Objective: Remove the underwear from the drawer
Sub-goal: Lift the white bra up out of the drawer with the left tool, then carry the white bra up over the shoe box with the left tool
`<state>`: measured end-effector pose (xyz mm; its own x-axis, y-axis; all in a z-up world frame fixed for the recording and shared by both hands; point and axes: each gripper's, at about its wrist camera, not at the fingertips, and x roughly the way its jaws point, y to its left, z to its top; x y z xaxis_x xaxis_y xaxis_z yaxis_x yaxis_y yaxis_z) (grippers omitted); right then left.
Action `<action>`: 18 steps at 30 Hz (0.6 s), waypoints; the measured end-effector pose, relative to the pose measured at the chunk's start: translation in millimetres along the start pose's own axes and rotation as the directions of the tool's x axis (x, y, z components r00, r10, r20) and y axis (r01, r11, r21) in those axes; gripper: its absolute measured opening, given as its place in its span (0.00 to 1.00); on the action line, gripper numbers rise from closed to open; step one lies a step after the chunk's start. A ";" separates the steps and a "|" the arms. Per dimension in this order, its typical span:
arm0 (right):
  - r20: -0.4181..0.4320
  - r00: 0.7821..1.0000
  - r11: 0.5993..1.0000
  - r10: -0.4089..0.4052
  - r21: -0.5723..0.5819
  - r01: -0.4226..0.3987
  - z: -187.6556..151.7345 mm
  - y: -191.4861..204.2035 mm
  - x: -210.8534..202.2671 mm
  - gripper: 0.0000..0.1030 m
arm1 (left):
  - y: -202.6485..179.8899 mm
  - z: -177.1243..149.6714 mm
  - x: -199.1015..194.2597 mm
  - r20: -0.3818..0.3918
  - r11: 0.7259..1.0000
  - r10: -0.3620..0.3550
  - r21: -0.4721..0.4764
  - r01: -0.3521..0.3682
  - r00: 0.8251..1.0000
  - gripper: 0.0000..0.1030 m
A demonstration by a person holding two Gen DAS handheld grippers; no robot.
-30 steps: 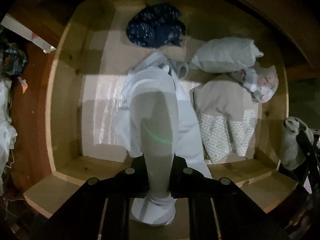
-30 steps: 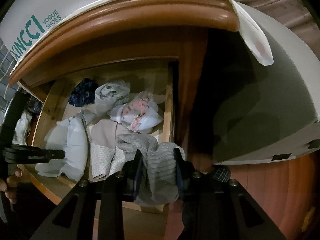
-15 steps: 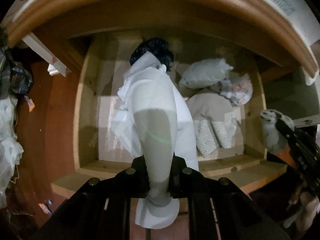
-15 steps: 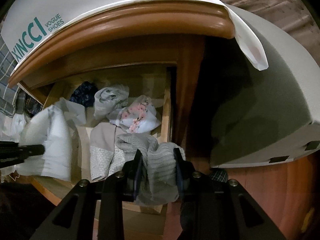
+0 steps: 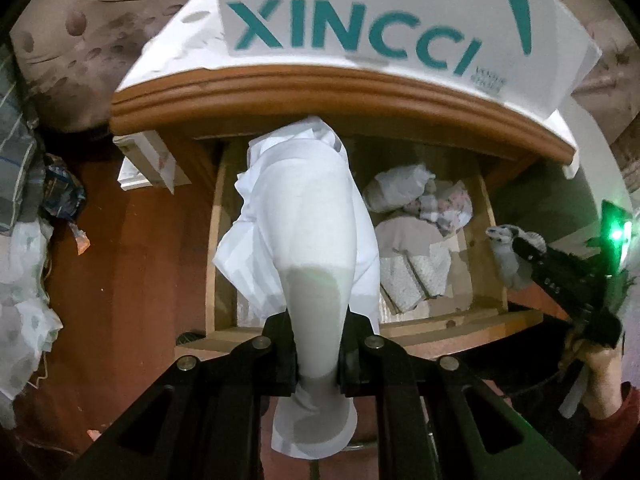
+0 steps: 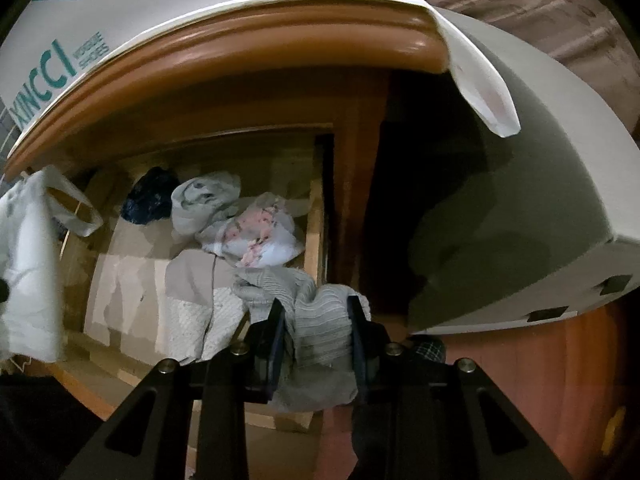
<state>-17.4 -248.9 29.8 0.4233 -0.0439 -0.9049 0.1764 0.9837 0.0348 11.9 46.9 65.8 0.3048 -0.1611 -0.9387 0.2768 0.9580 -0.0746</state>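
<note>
A white shoe box (image 5: 380, 20) printed XINCCI sits on the wooden top above the open drawer (image 5: 452, 326). Inside the drawer lie a dark blue bundle (image 6: 150, 196), a pale grey bundle (image 5: 396, 192), a floral piece (image 6: 260, 236) and a beige folded item (image 5: 404, 236). Only the right wrist view shows the blue bundle; the left view's hanging cloth hides it. The left gripper (image 5: 318, 354) is clamped on white underwear (image 5: 304, 216), raised above the drawer. The right gripper (image 6: 318, 340) pinches ribbed grey underwear (image 6: 324, 320) over the drawer's front corner.
</note>
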 end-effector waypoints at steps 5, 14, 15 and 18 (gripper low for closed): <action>0.013 0.999 0.998 -0.039 0.058 0.038 2.4 -8.0 0.5 0.28 | 5.8 1.8 -9.3 0.024 1.000 -0.015 -0.024 0.016 1.000 0.11; -0.004 0.999 0.992 -0.043 0.122 0.043 2.3 -15.6 4.8 0.28 | 8.4 7.3 -40.5 0.069 0.998 -0.049 -0.026 0.051 0.996 0.11; -0.005 0.999 0.991 -0.045 0.123 0.045 2.7 -14.5 6.4 0.28 | 8.4 8.4 -44.4 0.075 0.998 -0.053 -0.023 0.055 0.996 0.11; -0.010 0.999 0.991 -0.041 0.124 0.042 3.1 -13.5 8.2 0.28 | 9.3 11.1 -60.8 0.092 0.998 -0.065 -0.017 0.067 0.994 0.11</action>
<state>-13.6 -263.0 23.2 0.4067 -0.0829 -0.9098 0.3031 0.9517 0.0488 6.0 63.0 125.9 0.3683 -0.2441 -0.8971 0.2812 0.9490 -0.1428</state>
